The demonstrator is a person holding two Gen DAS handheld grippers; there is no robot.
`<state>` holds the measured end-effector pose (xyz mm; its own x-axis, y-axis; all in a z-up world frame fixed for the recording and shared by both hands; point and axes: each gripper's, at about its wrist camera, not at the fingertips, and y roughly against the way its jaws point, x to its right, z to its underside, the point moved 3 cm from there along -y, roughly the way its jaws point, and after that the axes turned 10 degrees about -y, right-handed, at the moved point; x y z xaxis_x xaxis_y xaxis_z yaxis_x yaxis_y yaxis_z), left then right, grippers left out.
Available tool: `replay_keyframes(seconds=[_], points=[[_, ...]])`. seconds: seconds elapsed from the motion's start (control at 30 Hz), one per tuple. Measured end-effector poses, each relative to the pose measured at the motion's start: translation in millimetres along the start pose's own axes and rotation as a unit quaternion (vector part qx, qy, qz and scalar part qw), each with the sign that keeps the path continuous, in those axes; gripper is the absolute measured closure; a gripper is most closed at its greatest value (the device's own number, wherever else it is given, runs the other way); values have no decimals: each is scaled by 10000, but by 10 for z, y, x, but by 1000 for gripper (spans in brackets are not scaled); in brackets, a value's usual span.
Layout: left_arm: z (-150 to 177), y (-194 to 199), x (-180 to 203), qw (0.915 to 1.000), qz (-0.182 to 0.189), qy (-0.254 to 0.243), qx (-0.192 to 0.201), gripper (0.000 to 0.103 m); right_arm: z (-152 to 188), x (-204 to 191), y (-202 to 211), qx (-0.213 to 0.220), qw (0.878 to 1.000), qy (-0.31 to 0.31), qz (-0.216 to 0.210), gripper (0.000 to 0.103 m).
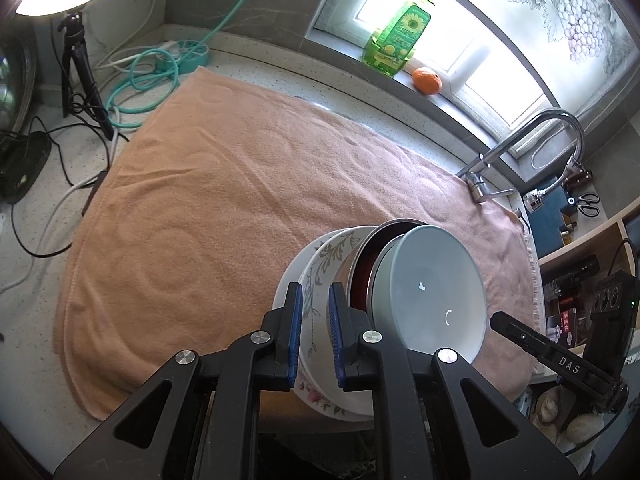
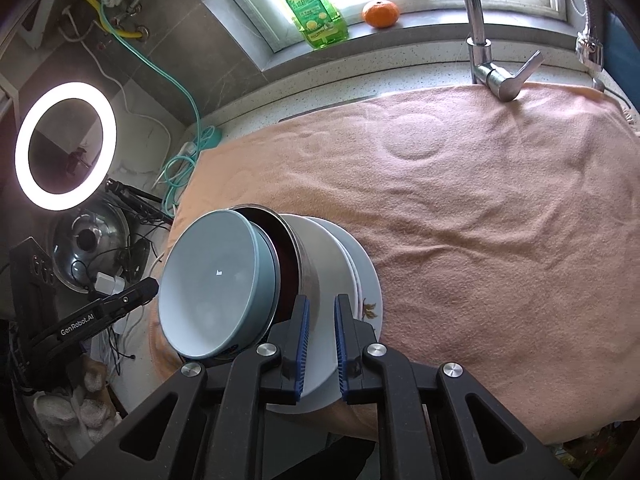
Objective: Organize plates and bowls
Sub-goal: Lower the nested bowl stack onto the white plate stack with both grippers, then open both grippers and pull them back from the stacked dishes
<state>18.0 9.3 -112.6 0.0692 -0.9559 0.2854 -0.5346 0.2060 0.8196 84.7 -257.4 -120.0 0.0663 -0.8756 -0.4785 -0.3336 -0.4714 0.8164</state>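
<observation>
Left wrist: L gripper (image 1: 314, 312) and R gripper (image 2: 322, 322) each pinch plate (image 1: 316, 280) rims, so tilted bowls (image 1: 428, 288) could slide off w/ more tilt.

We see a speckled counter (image 1: 36, 280) with a peach towel (image 1: 224, 200) spread over it; cables (image 1: 52, 200) and a teal hose (image 1: 152, 76) lie alongside.

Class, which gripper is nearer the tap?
Right. The right gripper clamps the stack on its tap side; the left gripper clamps the opposite edge, farther away.
</observation>
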Motion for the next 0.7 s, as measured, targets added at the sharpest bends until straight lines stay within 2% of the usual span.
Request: replay_keyframes(seconds=[0.17, 0.3, 0.47, 0.53, 0.6, 0.7], points=[[63, 91, 90, 9997, -184, -85, 142, 91, 26, 50, 134, 134, 9999, 94, 15, 91], [103, 197, 268, 9984, -339, -283, 356, 91, 44, 88, 261, 304, 9994, 173, 42, 86], [142, 326, 437, 9971, -397, -393, 516, 91, 81, 69, 436, 549, 9977, 391, 100, 85], [159, 380, 483, 9962, -460, -450, 582, 91, 98, 43, 509, 653, 9965, 508, 108, 83], [175, 431, 509, 9956, -476, -473, 646, 91, 118, 8, 579, 785, 9949, 621, 141, 76], [208, 481, 569, 9948, -507, -566, 678, 82, 158, -52, 668, 966, 9925, 727, 184, 70]])
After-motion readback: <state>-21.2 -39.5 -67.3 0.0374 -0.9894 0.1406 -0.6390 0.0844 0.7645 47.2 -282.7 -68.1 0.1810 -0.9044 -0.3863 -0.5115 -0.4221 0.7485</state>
